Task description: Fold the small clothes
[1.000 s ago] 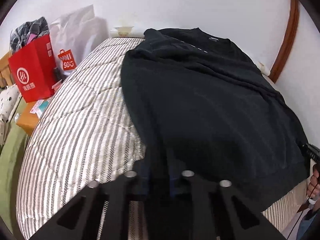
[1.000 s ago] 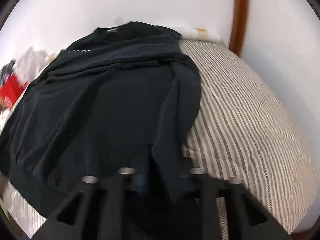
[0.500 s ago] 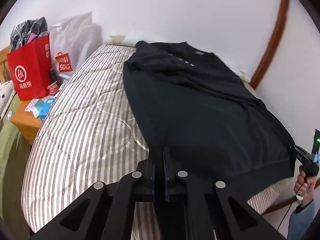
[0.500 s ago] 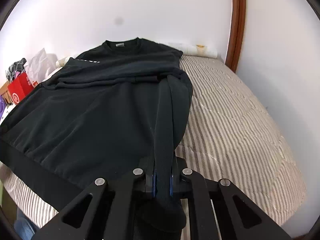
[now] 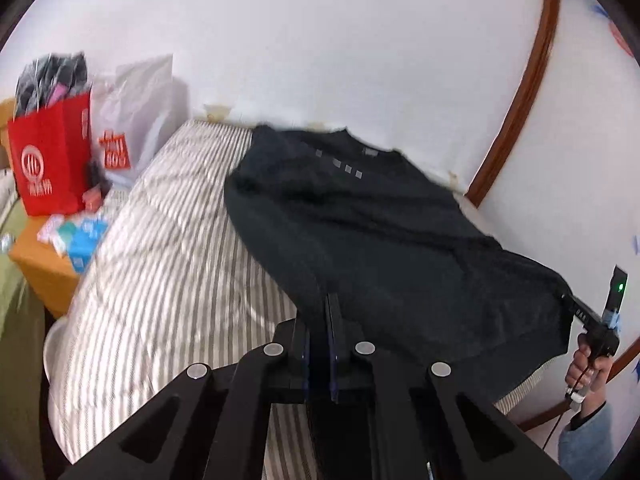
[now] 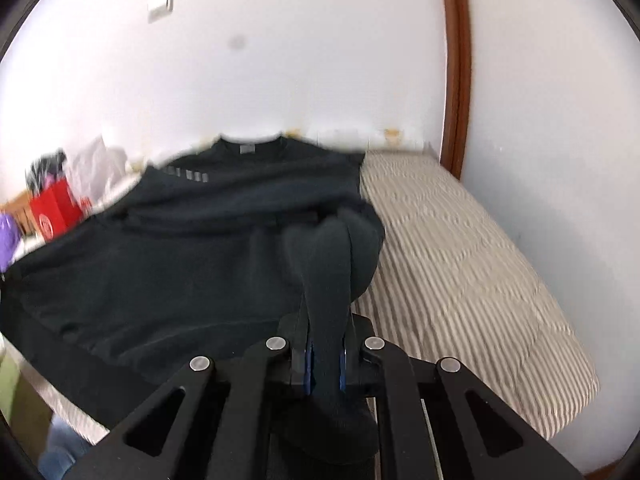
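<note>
Both pairs of fingers are seen pressed together on dark cloth. In the left wrist view the left gripper (image 5: 320, 344) is clamped on the hem edge of the black sweatshirt (image 5: 380, 240), a thin fold of fabric being pinched between the blue-edged pads. In the right wrist view the right gripper (image 6: 325, 354) is closed on a thicker bunch of the same black sweatshirt (image 6: 180, 260), which looks like a sleeve or a side fold, and the cloth is gathered into a rounded lump just ahead of the jaws. From the left wrist view the right gripper (image 5: 592, 320) can also be made out at the far hem corner, held in the person's right hand (image 5: 586, 364).

The garment is spread over the striped bed (image 5: 160, 260), its collar lying toward the wall at the head edge and its hem drawn up off the foot edge between the two grippers. Bare striped bedding (image 6: 460, 260) is seen at either side of it. Beyond the bed's left edge, a red paper bag (image 5: 50, 160) and a white shopping bag (image 5: 136, 120) are stood beside a wooden nightstand (image 5: 44, 272). Much of both views is blurred.
</note>
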`<state>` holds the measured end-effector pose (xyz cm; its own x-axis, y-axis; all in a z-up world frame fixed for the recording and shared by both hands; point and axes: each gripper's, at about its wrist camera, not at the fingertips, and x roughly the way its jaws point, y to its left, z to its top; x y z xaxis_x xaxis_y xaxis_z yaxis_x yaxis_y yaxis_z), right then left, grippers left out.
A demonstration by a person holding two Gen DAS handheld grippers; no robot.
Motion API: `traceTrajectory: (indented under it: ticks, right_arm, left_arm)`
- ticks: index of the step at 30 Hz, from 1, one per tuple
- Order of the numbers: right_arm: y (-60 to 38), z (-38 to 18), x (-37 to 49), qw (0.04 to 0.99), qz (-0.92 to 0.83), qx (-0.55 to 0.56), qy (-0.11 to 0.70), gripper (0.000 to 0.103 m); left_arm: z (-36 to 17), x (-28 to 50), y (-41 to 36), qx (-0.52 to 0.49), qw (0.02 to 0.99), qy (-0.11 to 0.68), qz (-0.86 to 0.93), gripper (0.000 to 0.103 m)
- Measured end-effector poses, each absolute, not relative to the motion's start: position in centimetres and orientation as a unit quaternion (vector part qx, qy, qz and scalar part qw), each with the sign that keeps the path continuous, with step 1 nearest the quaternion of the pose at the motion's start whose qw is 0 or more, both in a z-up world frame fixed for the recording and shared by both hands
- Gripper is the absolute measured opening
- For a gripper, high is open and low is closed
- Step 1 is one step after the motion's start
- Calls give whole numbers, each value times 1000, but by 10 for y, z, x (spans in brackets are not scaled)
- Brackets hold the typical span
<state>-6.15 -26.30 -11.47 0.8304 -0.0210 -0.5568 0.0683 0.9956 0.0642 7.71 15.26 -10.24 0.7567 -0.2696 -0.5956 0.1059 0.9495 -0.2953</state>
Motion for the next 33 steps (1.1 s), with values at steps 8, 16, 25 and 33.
traceTrajectory:
  ticks: [8, 16, 25, 33]
  right_arm:
    - [-268, -65, -20, 966, -22, 73, 247, 8]
    - [-273, -40, 42, 968, -22, 84, 237, 8]
    - [-282, -46, 133, 961, -25, 98, 257, 9]
    - [-302, -94, 209, 936, -25, 140, 323, 9]
  left_arm:
    - [-59, 120, 161, -124, 944, 297, -76, 7]
    - [-36, 192, 160, -108, 948, 298, -33, 7]
    - [-39, 277, 143, -68, 950, 305, 14, 7]
    - [-79, 333, 136, -56, 940, 334, 35, 7]
